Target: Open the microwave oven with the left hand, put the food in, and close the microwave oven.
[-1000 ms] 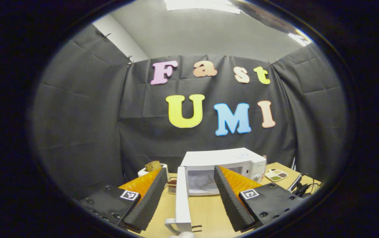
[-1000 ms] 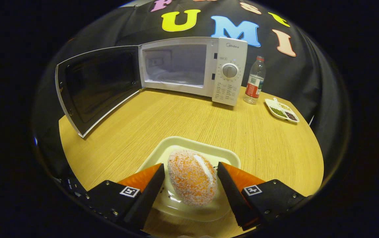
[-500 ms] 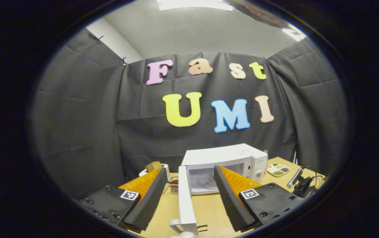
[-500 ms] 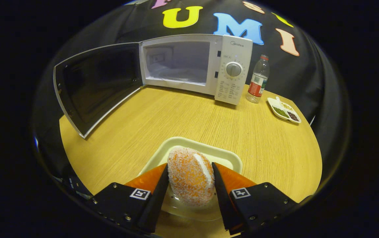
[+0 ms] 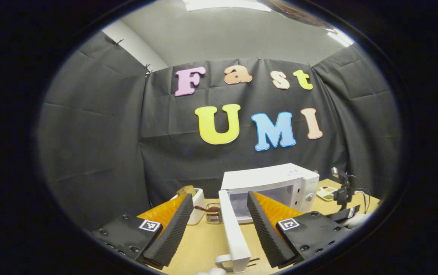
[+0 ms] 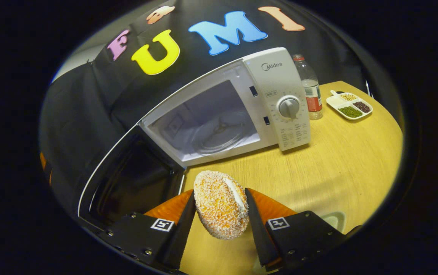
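Observation:
The white microwave (image 6: 276, 91) stands at the back of the wooden table (image 6: 337, 160), its door (image 6: 127, 183) swung wide open to the left and the glass turntable (image 6: 219, 131) bare inside. My right gripper (image 6: 219, 214) is shut on the food (image 6: 219, 204), an orange crumb-coated roll with a white stripe, held in the air in front of the oven's mouth. In the left gripper view the microwave (image 5: 272, 179) sits ahead, its open door (image 5: 234, 236) edge-on between the fingers of my left gripper (image 5: 219, 225), which stands open with nothing held.
A plastic bottle (image 6: 310, 89) and a white divided dish of beans (image 6: 350, 105) stand right of the microwave. A corner of the pale tray (image 6: 335, 219) lies by my right fingers. A white toaster (image 5: 196, 202) and a small rack (image 5: 213, 214) sit left of the oven.
My right gripper closed on the food, lifted it off the pale tray and carried it toward the open microwave. The left gripper view has shifted slightly; the door stays open.

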Motion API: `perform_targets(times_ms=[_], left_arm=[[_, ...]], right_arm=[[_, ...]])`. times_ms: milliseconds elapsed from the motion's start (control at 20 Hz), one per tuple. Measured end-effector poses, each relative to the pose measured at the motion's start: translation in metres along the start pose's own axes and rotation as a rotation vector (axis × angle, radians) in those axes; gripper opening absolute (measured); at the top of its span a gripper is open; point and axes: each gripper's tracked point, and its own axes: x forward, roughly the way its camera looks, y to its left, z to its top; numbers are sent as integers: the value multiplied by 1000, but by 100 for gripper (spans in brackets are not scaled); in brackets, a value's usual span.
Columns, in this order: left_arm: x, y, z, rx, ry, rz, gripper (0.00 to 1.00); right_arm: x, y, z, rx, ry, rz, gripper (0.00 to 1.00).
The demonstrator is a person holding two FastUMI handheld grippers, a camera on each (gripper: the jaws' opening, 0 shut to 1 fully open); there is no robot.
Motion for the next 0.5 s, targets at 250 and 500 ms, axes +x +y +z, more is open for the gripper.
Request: perform_targets(times_ms=[250, 500], left_arm=[[8, 14, -26, -18, 53, 10, 96], [14, 24, -22, -39, 34, 16, 96]], right_arm=[[74, 33, 36, 166, -116, -11, 74], [121, 30, 59, 243, -211, -93, 74]])
